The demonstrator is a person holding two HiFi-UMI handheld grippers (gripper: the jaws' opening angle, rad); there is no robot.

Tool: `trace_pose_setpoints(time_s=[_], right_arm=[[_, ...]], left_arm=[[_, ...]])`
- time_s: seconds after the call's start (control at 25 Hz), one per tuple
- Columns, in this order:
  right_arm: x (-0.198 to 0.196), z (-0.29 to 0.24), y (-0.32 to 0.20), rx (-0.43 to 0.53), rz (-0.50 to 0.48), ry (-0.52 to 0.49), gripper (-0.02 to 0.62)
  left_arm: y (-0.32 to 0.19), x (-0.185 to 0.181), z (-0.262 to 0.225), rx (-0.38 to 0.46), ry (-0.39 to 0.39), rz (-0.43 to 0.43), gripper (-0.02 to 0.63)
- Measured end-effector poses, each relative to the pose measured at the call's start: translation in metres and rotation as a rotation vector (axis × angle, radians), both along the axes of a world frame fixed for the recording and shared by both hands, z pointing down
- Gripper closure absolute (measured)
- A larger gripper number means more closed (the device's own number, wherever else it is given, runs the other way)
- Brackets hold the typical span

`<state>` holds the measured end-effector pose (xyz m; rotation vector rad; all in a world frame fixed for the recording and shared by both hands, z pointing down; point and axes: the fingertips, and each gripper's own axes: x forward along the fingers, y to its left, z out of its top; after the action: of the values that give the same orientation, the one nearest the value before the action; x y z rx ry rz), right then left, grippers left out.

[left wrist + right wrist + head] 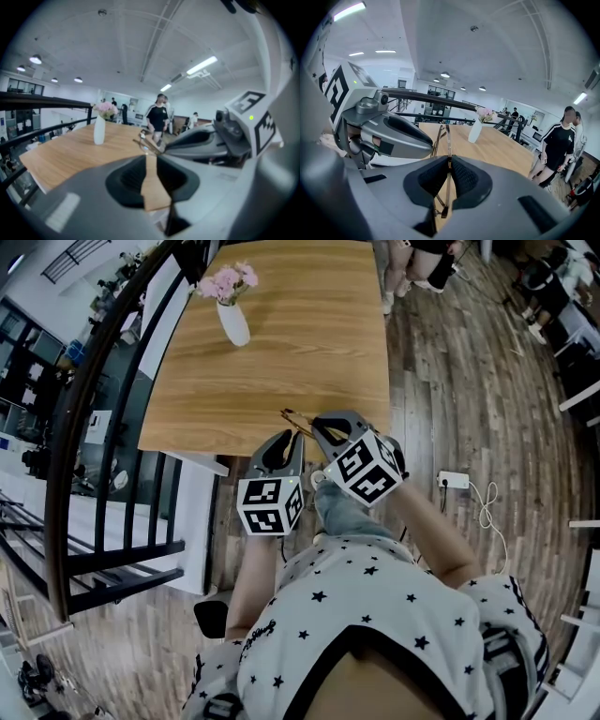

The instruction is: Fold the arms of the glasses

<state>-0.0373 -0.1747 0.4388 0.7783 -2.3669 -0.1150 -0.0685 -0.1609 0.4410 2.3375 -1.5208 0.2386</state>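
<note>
Thin brown-rimmed glasses (292, 418) are held above the near edge of the wooden table (281, 362), between my two grippers. My right gripper (320, 424) is shut on them: in the right gripper view one slim arm of the glasses (442, 136) runs straight through the pinched pads (448, 160). My left gripper (296, 435) comes in from the left. In its own view its jaws (151, 157) keep a narrow gap with bare table showing through, and the glasses (146, 143) lie just past the tips. The hinges are too small to make out.
A white vase of pink flowers (232, 320) stands at the table's far left. A black railing (103, 427) curves along the left side. A power strip with a cable (454, 480) lies on the wooden floor to the right. People stand beyond the table (157, 119).
</note>
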Motion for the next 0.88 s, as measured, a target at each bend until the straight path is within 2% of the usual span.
trace_pose_setpoints(time_s=[0.48, 0.88], right_arm=[[0.006, 0.016, -0.031, -0.034, 0.032, 0.015, 0.575], [0.012, 0.045, -0.075, -0.052, 0.062, 0.061, 0.575]], left_arm=[[-0.021, -0.003, 0.014, -0.032, 0.020, -0.004, 0.557], [-0.057, -0.017, 0.026, -0.053, 0.014, -0.059, 0.600]])
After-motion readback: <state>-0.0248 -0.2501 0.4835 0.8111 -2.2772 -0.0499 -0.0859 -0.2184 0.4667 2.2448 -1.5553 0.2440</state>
